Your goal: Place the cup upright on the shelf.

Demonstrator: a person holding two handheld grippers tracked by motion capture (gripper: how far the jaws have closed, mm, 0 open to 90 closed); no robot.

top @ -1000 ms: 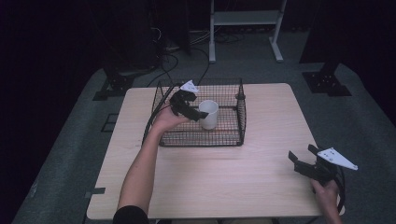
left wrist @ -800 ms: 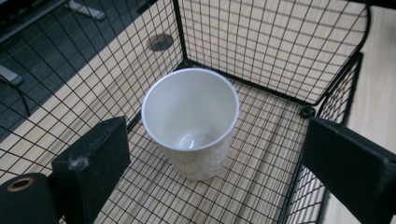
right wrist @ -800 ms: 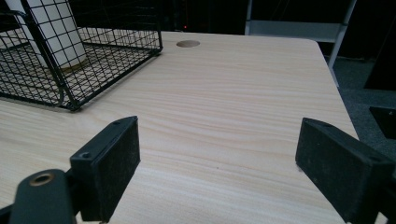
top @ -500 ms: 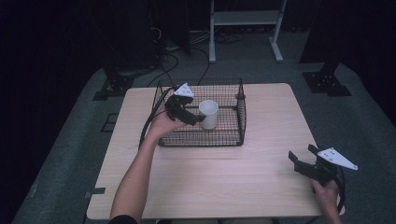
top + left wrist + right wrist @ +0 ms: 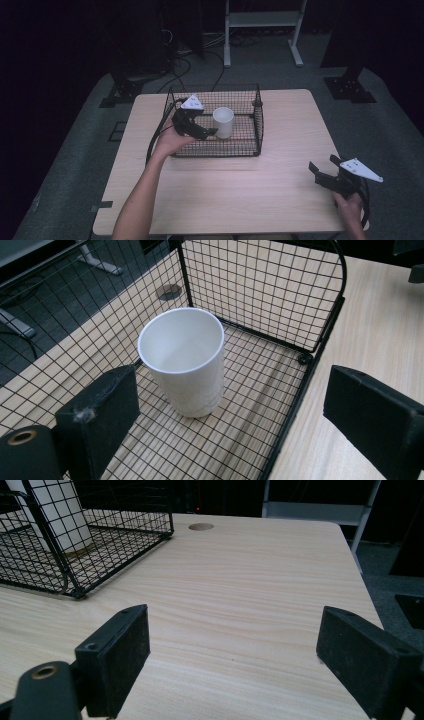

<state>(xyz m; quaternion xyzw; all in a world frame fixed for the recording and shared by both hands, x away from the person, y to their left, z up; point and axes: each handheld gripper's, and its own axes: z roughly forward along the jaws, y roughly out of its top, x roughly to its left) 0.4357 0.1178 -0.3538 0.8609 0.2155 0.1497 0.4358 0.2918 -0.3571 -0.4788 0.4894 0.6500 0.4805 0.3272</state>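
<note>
Wooden table (image 5: 235,195), grey stand (image 5: 262,20)

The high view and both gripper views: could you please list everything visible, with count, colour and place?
cup: one, white, upright and empty inside the basket
wire basket: one, black, far-centre of the table
table: one, pale wood
round hole: one, in the tabletop beyond the basket
metal frame: one, white, on the floor behind the table
left gripper: one, black, at the basket's left side, jaws open, apart from the cup
right gripper: one, black, near right table corner, jaws open over bare wood
</note>
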